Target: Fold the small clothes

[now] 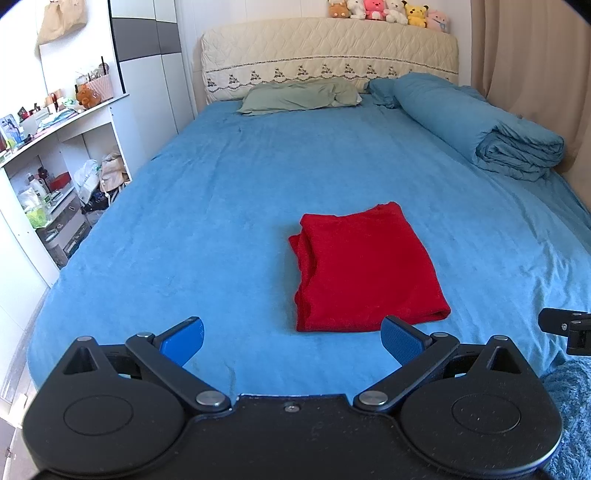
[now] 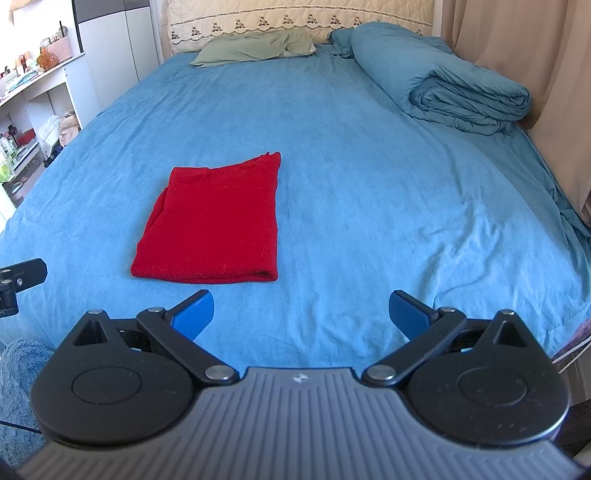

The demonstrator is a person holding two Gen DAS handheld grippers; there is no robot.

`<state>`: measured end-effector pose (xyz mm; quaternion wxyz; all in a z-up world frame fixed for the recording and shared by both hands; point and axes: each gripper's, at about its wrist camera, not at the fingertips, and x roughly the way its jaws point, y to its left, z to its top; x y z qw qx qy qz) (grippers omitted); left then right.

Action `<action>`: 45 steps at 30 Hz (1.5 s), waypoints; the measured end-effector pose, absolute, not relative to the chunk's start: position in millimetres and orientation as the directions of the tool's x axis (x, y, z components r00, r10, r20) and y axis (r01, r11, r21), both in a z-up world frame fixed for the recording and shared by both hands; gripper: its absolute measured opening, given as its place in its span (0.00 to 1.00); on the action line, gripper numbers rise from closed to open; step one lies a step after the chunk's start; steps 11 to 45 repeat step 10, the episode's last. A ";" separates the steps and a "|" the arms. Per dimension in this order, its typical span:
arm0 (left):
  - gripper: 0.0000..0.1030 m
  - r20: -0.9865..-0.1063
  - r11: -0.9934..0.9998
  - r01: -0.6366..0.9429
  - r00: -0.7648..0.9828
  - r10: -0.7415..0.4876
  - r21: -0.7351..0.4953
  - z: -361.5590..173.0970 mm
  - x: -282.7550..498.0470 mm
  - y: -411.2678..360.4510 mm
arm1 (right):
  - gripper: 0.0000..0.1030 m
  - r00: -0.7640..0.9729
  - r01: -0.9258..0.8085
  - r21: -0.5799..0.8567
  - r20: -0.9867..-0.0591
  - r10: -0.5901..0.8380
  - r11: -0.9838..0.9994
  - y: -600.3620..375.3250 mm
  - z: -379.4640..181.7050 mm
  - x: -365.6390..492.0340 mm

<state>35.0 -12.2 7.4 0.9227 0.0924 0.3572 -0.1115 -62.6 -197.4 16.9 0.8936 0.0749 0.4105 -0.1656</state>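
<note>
Red folded garment (image 1: pixel 365 269) lies flat on the blue bed (image 1: pixel 221 206), both the left hand-held gripper (image 1: pixel 291 341) and the right hand-held gripper (image 2: pixel 301 314) spread wide, holding nothing, no readable writing.

A wide bed (image 1: pixel 258 192) under a blue sheet fills the room — cream quilted headboard (image 1: pixel 328 55) behind, plush toys (image 1: pixel 388 11) lined along its top. White shelves (image 1: pixel 55 155) crowded with clutter stand left; beige curtains (image 1: pixel 528 66) hang right, in soft daylight.
</note>
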 end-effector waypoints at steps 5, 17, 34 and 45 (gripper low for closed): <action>1.00 -0.670 0.958 0.274 0.728 -0.148 0.086 7.7 33.0 -12.7 | 1.00 0.609 0.356 -0.002 -0.758 -0.233 0.935 -198.5 16.7 -62.7; 1.00 -0.663 0.957 0.284 0.729 -0.171 0.066 6.5 31.9 -9.2 | 1.00 0.609 0.356 -0.001 -0.759 -0.233 0.934 -198.7 16.8 -62.6; 1.00 -0.663 0.957 0.284 0.729 -0.171 0.066 6.5 31.9 -9.2 | 1.00 0.609 0.356 -0.001 -0.759 -0.233 0.934 -198.7 16.8 -62.6; 1.00 -0.663 0.957 0.284 0.729 -0.171 0.066 6.5 31.9 -9.2 | 1.00 0.609 0.356 -0.001 -0.759 -0.233 0.934 -198.7 16.8 -62.6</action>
